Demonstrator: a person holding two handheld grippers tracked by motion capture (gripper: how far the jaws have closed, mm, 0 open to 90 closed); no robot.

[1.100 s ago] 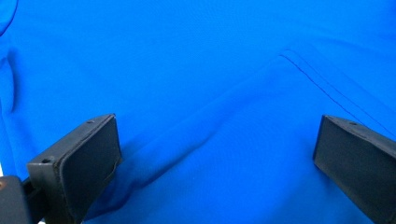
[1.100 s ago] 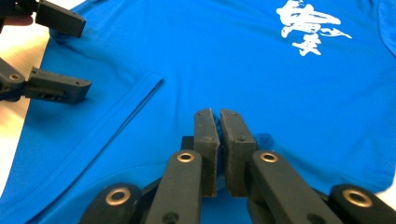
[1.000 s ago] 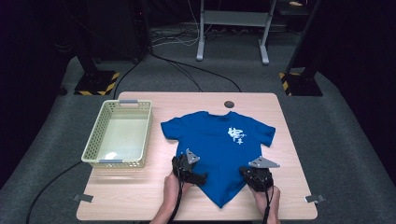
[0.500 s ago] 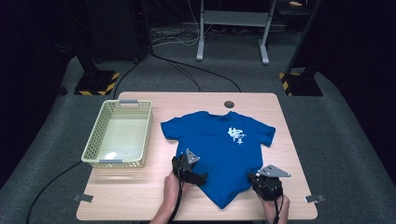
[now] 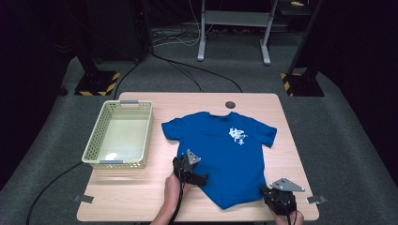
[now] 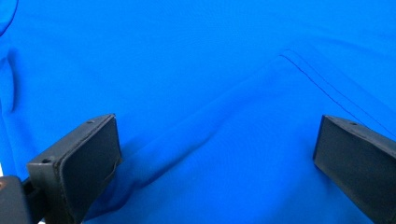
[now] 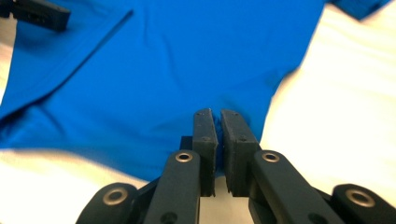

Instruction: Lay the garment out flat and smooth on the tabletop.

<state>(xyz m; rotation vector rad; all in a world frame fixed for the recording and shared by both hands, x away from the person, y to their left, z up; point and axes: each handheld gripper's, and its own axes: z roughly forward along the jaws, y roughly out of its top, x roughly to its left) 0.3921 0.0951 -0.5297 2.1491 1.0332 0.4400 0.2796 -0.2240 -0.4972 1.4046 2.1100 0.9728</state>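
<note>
Dragged outward since a second ago, the shirt point(image 5: 225, 154) hem is pinched by the right gripper point(image 7: 217, 140); left gripper point(image 6: 219, 154) is spread wide over cloth. Hem could be slipped free if pulled harder.

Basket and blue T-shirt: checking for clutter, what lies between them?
Only bare table, in the high view, between basket and T-shirt.

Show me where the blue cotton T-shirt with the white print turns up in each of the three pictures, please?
High view: the blue cotton T-shirt lies flat on the table's right half.
Left gripper view: its cloth spreads behind the two open jaws.
Right gripper view: it covers the upper left, its edge pinched in the shut jaws.
Shared landmark: the stitched hem, lower right in the high view, beside the right hand-held gripper.
</note>
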